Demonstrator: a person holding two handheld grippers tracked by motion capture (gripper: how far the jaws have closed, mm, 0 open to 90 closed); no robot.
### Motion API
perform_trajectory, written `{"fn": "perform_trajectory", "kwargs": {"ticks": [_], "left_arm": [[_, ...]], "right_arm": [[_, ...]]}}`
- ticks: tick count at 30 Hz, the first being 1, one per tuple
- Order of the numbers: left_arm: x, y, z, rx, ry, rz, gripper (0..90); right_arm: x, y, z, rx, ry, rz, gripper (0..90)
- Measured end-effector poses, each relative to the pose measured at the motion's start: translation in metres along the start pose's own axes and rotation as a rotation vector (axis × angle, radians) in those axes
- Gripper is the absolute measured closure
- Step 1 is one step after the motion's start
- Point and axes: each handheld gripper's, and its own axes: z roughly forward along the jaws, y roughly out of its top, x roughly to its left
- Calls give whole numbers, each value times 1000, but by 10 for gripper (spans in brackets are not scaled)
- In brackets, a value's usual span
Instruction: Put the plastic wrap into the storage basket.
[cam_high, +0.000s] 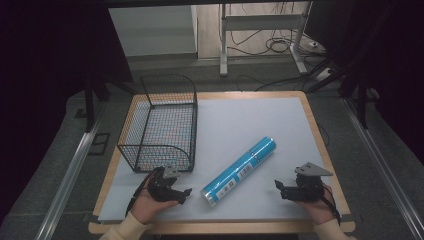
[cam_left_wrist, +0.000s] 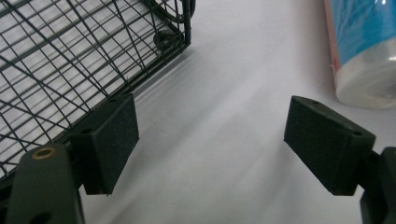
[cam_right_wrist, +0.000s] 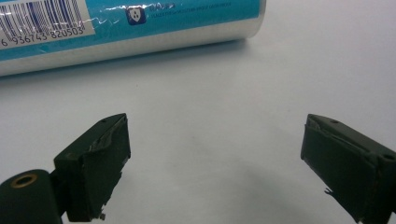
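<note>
Table (cam_high: 280, 112) w/ pale grey mat is sitting centred in high view, wooden edge showing round it. Black wire basket (cam_high: 162, 125) is standing upright on the left part of the mat, nothing visible inside. Blue tube (cam_high: 240, 171) – long cylinder in clear shrink-wrap, white label w/ barcode – is lying on its side mid-table, diagonal, near end pointing left-near, far end pointing right-far; it is resting apart from the basket. Left gripper (cam_high: 181, 187) is being held in the person's left hand (cam_high: 147, 207) near the near edge, just near of the basket's near-right corner and just left of the tube's near end, not touching either. In left gripper view its jaws are standing wide apart w/ bare mat between them; left gripper (cam_left_wrist: 210, 149) is showing the basket mesh (cam_left_wrist: 70, 60) at left and the tube's capped end (cam_left_wrist: 364, 56) at upper right. Right gripper (cam_high: 279, 186) is being held in the right hand (cam_high: 320, 207) at the near-right of the mat, grey three-cornered plate on top, near the tube but apart from it. Right gripper view – right gripper (cam_right_wrist: 215, 158), jaws also spread wide, holding nothing, mat between; tube's barcode side (cam_right_wrist: 126, 28) is lying across the far part of that view.
</note>
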Motion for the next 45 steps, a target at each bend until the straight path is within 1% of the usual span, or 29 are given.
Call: {"fn": "perform_trajectory", "kwargs": {"ticks": [3, 6, 8, 9, 10, 11, 12, 13, 17, 19, 20, 24, 27, 29, 31, 32, 34, 35, 37, 39, 40, 41, 42, 43, 44, 45], "left_arm": [[0, 1, 1, 12, 3, 3, 177], [-1, 1, 2, 12, -4, -14, 177], [-3, 5, 2, 7, -13, -17, 177], [-4, 6, 2, 5, -20, -12, 182], [-5, 8, 1, 5, -28, -11, 182], [-5, 9, -1, 4, -34, -1, 200], [-7, 9, -2, 0, -35, -5, 212], [-7, 11, -4, -3, -26, -9, 213], [-9, 13, -8, -10, -30, -16, 211], [-10, 15, -11, -13, -26, -4, 210], [-11, 16, -13, -15, -26, -2, 209], [-12, 23, -20, -33, -29, -18, 206], [-17, 28, -27, -50, -28, -17, 205], [-20, 32, -30, -54, -36, -6, 204], [-26, 39, -35, -56, -24, 6, 204], [-26, 39, -35, -56, -24, 6, 204], [-30, 45, -39, -63, -17, 17, 203], [-30, 45, -39, -63, -17, 17, 203], [-33, 50, -40, -68, -16, 27, 203], [-35, 56, -39, -67, -20, 29, 203], [-37, 60, -38, -64, -25, 32, 203], [-37, 60, -38, -64, -25, 32, 202], [-38, 66, -37, -65, -33, 47, 201], [-39, 69, -38, -67, -30, 53, 201], [-39, 69, -38, -67, -30, 53, 201], [-40, 73, -38, -73, -22, 63, 201]], "right_arm": [[-1, -1, 1, -2, 23, 2, 105], [1, -1, 1, 1, 35, -10, 109], [2, -3, 1, 6, 33, -18, 109], [3, -4, 0, 17, 29, -30, 109], [3, -4, 0, 17, 29, -30, 109], [2, -4, -1, 16, 21, -31, 109], [2, -4, -1, 11, 15, -31, 109], [2, -5, -3, 4, 11, -37, 109], [3, -7, -5, 7, -2, -44, 109], [2, -6, -6, 2, -5, -33, 109], [2, -6, -6, -1, -5, -34, 109], [3, -5, -8, -5, 8, -41, 109], [4, -5, -7, -7, 17, -43, 109], [4, -5, -6, -3, 22, -46, 109], [4, -6, -5, -1, 24, -47, 110], [4, -6, -5, -1, 24, -47, 110], [5, -6, -5, 1, 26, -57, 110], [5, -6, -5, 1, 26, -57, 110], [5, -5, -6, -2, 25, -57, 110], [6, -5, -6, -5, 24, -61, 110], [5, -4, -7, -11, 24, -56, 110], [5, -4, -7, -12, 25, -54, 109], [4, -4, -7, -13, 27, -51, 109], [4, -4, -7, -13, 28, -49, 109], [4, -4, -7, -13, 28, -49, 109], [4, -4, -7, -13, 28, -49, 109]]}}
